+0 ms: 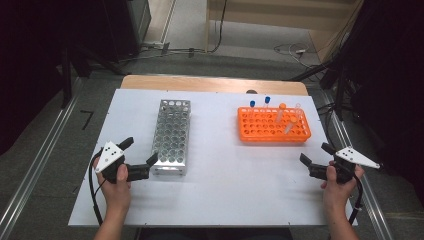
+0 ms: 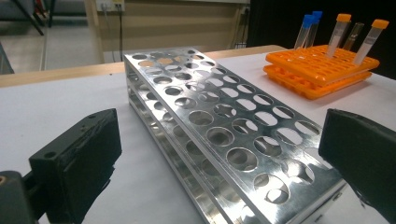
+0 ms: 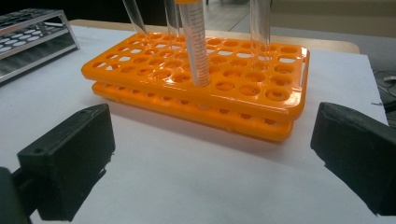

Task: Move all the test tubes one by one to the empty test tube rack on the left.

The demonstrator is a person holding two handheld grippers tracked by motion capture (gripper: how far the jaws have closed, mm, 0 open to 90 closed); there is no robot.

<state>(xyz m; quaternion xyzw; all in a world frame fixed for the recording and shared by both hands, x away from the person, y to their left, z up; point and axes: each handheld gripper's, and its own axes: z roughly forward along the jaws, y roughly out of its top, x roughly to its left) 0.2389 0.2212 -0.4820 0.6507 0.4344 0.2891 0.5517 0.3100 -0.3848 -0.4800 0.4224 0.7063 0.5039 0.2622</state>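
tabletop (image 1: 220, 190): white sheet over wood | metal rack (image 1: 171, 136): left of centre | orange rack (image 1: 273, 125): right, well apart

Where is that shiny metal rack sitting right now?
In the high view the metal rack lies left of centre on the white table, its near end by the open left gripper, the orange rack to its right.

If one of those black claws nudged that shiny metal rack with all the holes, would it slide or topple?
The metal rack is long, low and flat on the table, so it would probably slide rather than tip. Its sheet-metal frame looks stiff. It stands empty and is mostly holes, so it is likely light for its size, and its polished sides may be slippery to grip.
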